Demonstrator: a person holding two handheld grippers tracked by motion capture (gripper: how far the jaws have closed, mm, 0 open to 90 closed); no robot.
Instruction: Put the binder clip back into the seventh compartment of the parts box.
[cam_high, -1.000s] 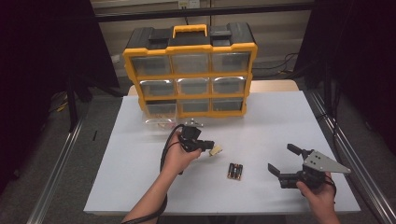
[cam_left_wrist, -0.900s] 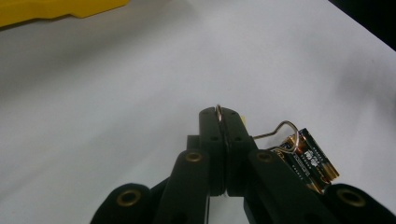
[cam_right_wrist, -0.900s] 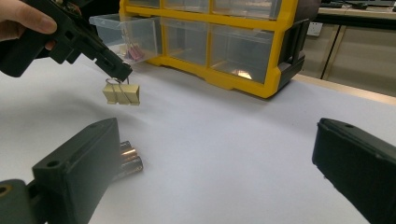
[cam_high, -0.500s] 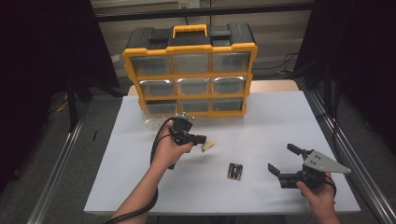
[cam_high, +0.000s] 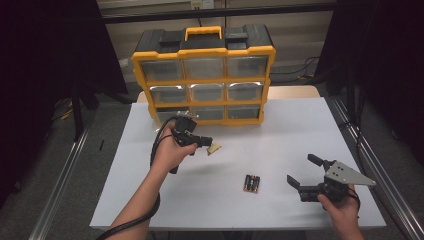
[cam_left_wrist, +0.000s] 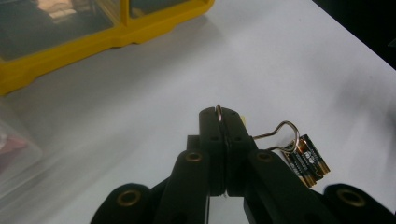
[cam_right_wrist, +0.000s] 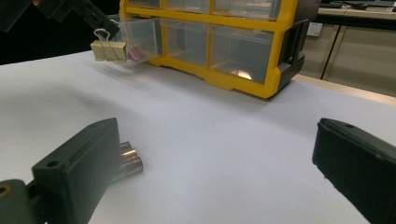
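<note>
Landmark: yellow organizer (cam_high: 204, 75) at the far edge of the white table (cam_high: 300, 130), upright, clear drawers facing the person. Its bottom-left drawer (cam_right_wrist: 140, 39) is pulled out; something pinkish inside, can't tell what.

Left forearm comes up from the bottom edge of the high view, angled toward the organizer's lower-left corner. Hand is wrapped around the gripper body, wrist raised off the table, cable looping down beside the forearm. Left gripper (cam_high: 206, 143) sits just in front of the organizer's bottom row, nose pointing sideways toward the right of that view, roughly level. Jaws pressed fully together, pinching one wire handle of a binder clip (cam_high: 215, 148). In the left gripper view the wire loop (cam_left_wrist: 218, 110) sticks out above the closed tips; second handle curves off to the side. Clip hangs in the air, clear of the table, just in front of the pulled-out drawer as the right gripper view shows it (cam_right_wrist: 108, 48).

Right hand low at the near right of the table, well away from the organizer, gripping from below with the grey plate on top. Right gripper (cam_high: 304, 172) has its jaws spread wide, nothing between them, nose pointing left toward the batteries.

Batteries (cam_high: 251, 183): small pack lying flat on the table, in front of the organizer, between the two grippers, nearer the right one. Untouched.
</note>
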